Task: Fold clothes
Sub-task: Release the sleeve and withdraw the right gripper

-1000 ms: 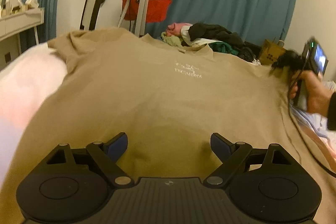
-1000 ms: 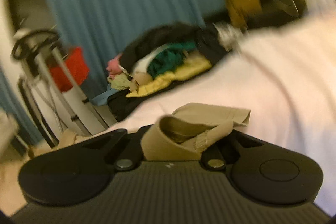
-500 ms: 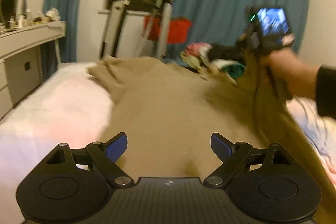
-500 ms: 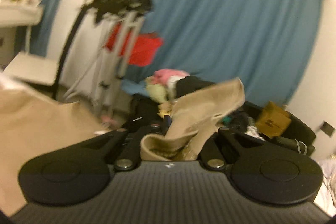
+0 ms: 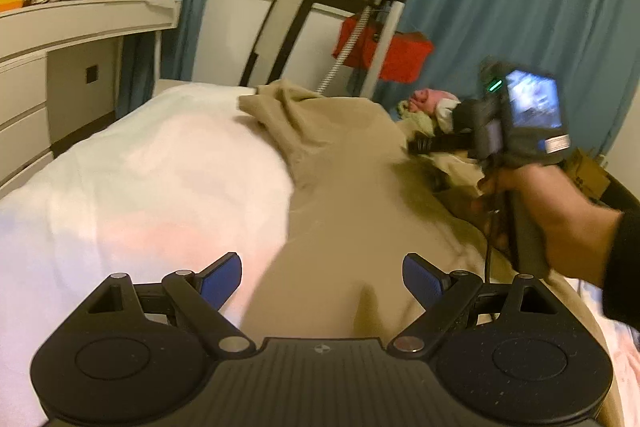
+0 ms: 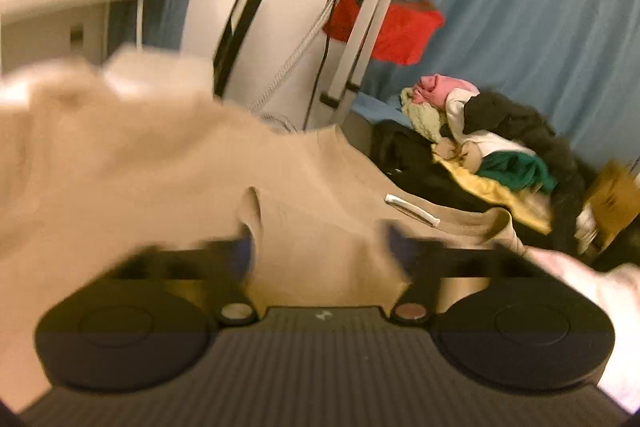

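A tan T-shirt (image 5: 340, 187) lies on the white bed (image 5: 140, 187), its right side folded over towards the middle. My left gripper (image 5: 322, 279) is open and empty, hovering over the shirt's near end. My right gripper (image 6: 320, 255) has its fingers spread wide, blurred by motion, with the tan shirt (image 6: 160, 179) lying loose between and in front of them. In the left wrist view the right gripper (image 5: 424, 147) is held by a hand at the right, over the shirt's far right part.
A pile of mixed clothes (image 6: 492, 143) lies at the far end of the bed. A white stand with a red bag (image 5: 384, 51) is behind it, before blue curtains. A white dresser (image 5: 60, 39) stands at the left.
My right gripper carried the shirt's right side over to the left, then opened and let go of the fabric. My left gripper stayed open and turned left.
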Tool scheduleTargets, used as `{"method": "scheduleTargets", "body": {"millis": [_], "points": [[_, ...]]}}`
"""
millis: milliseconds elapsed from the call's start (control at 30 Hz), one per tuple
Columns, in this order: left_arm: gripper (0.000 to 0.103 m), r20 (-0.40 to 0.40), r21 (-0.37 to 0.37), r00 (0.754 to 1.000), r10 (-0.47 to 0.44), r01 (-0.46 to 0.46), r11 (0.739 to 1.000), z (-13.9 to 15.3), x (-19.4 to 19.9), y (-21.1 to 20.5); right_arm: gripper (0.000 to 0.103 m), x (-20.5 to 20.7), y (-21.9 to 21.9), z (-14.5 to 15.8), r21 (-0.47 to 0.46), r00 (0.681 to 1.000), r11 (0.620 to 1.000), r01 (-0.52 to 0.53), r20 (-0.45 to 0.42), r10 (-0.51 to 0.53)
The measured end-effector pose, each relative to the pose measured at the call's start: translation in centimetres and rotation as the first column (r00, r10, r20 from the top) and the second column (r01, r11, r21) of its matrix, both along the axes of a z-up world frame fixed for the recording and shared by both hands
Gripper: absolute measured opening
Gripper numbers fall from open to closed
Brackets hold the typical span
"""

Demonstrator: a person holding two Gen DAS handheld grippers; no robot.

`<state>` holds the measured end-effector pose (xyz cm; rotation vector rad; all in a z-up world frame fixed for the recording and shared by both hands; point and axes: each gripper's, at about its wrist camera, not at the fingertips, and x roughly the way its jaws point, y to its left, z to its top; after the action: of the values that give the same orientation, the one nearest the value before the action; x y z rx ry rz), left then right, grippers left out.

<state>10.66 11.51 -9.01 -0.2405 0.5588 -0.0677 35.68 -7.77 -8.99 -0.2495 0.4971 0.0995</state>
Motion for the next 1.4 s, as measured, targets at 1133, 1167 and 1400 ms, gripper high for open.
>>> {"method": "scheduleTargets", "body": {"millis": [1133,1167,1400], "points": [[0.039,-0.257,-0.429,0.721,-0.644,0.512,0.745,-5.2,-10.5,-19.8,0.091,-35.7,-23.1,4.9,0.623,0.987,0.766,0.161,-0.089,-0.134],[0.028,-0.256,-0.431,0.720,-0.645,0.513,0.742,-5.3,-10.4,-19.9,0.091,-35.5,-23.2,4.7,0.626,0.986,0.761,0.167,-0.101,-0.133],[0.003,-0.253,-0.477,0.737,-0.626,0.468,0.744,-3.7,-9.9,-17.9,0.091,-34.8,-23.3,4.0,0.632,0.981,0.751,0.191,-0.139,-0.133]]}}
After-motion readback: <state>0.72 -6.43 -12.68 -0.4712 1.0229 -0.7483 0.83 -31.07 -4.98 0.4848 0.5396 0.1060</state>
